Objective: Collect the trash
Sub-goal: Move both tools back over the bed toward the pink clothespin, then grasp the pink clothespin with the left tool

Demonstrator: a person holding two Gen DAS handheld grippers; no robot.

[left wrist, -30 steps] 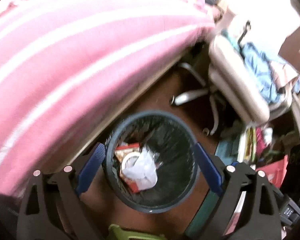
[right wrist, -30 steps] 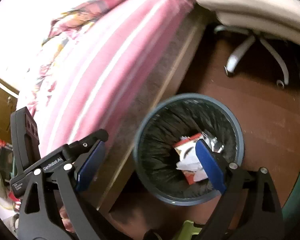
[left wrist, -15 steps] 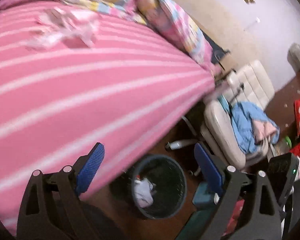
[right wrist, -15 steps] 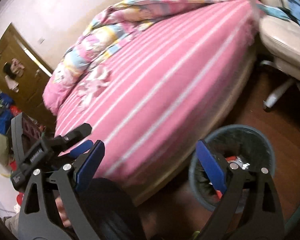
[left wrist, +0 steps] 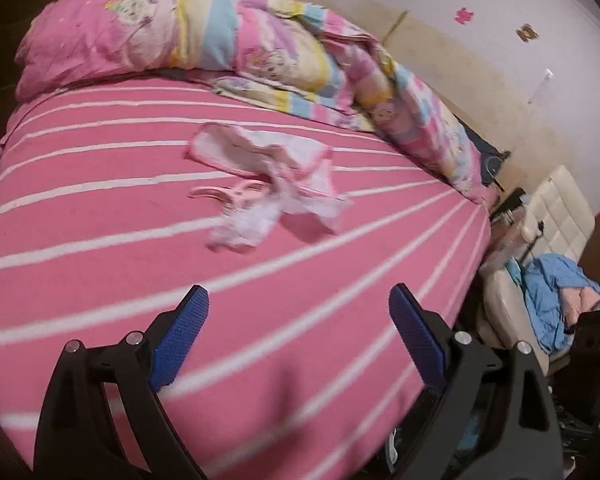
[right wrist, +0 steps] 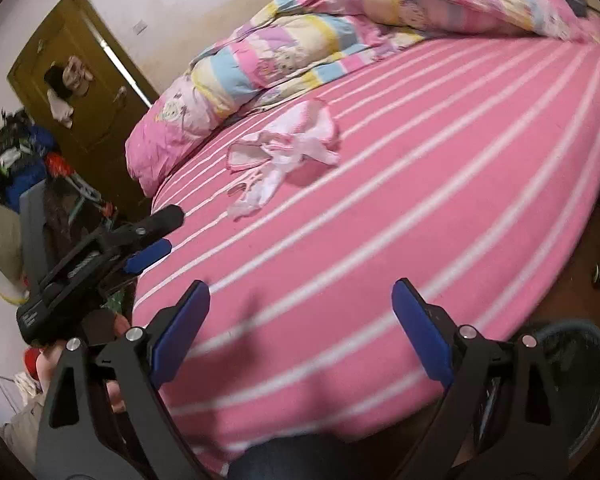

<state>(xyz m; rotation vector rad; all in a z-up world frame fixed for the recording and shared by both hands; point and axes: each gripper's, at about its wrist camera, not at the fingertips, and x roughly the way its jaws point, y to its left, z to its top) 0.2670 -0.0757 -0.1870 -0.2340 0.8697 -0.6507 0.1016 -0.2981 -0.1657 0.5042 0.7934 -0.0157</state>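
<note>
Crumpled white tissue (left wrist: pixel 256 216) lies mid-bed beside a white cloth with pink trim (left wrist: pixel 260 150) and a small pink object (left wrist: pixel 228 194) on the pink striped sheet (left wrist: pixel 140 280). The tissue (right wrist: pixel 260 192) and cloth (right wrist: pixel 300 136) also show in the right wrist view. My left gripper (left wrist: pixel 296 340) is open and empty, over the near edge of the bed. My right gripper (right wrist: pixel 300 336) is open and empty, also over the near edge. The left gripper (right wrist: pixel 140 240) shows at the left of the right wrist view. The dark waste bin (right wrist: pixel 580 380) stands on the floor, low right.
A rolled colourful duvet (left wrist: pixel 280 52) lies along the far side of the bed. A white office chair (left wrist: pixel 540 248) with blue clothes (left wrist: pixel 556 292) stands to the right. A brown door (right wrist: pixel 84 76) and piled clutter (right wrist: pixel 20 160) are at the left.
Both grippers have swung up from the waste bin on the floor to face the bed top. The tissue and cloth have come into fuller view; the bin has slid to the frame edge.
</note>
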